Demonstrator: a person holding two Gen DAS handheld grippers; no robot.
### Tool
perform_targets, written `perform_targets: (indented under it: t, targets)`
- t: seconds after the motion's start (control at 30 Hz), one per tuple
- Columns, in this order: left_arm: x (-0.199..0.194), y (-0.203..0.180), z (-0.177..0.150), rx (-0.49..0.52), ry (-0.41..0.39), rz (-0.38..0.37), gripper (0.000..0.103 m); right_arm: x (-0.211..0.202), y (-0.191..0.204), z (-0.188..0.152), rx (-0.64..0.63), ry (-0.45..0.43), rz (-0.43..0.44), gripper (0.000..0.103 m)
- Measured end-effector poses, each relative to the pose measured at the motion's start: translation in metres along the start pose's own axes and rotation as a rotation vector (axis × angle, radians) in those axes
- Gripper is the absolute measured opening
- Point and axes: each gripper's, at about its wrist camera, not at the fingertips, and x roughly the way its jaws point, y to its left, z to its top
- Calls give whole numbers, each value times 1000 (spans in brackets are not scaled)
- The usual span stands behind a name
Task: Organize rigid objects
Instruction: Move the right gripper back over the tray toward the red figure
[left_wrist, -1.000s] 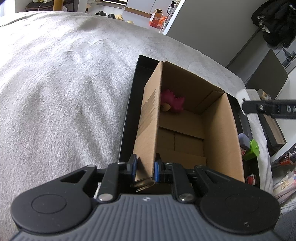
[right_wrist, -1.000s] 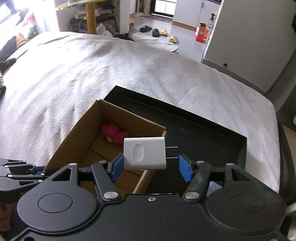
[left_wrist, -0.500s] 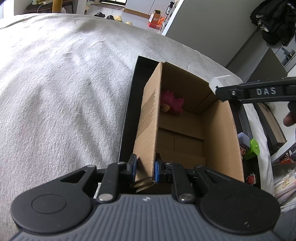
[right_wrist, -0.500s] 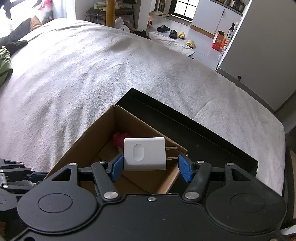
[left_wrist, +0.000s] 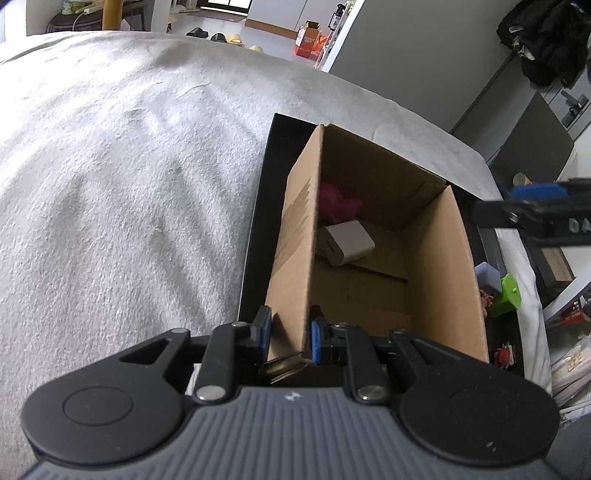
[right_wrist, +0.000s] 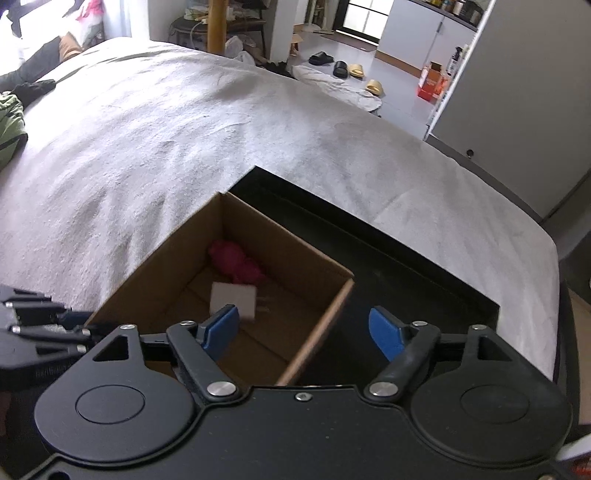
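charger (right_wrist: 232, 300) lies in cardboard box (left_wrist: 436, 280), below right gripper (right_wrist: 303, 328), jaws just opened, empty; left gripper (left_wrist: 289, 334) clamps box wall.

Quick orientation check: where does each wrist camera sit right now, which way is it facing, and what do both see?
Left wrist: behind the left gripper, angled down along the cardboard box wall it pinches.
Right wrist: behind the open right gripper, angled down above the box's side wall.
Shared: box, white charger, pink toy, black tray, each other's gripper.
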Motion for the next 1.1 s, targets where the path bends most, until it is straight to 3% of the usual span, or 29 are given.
perform_targets:
  t: [0.7,1.1]
  targets:
    - [-2,-15,-3,52,-14,114,18,-26,-77,-79,246,8,-45,79]
    - [-1,-31,-5,123,-24,206,15,-18,-114,-138,478,61,-59,79]
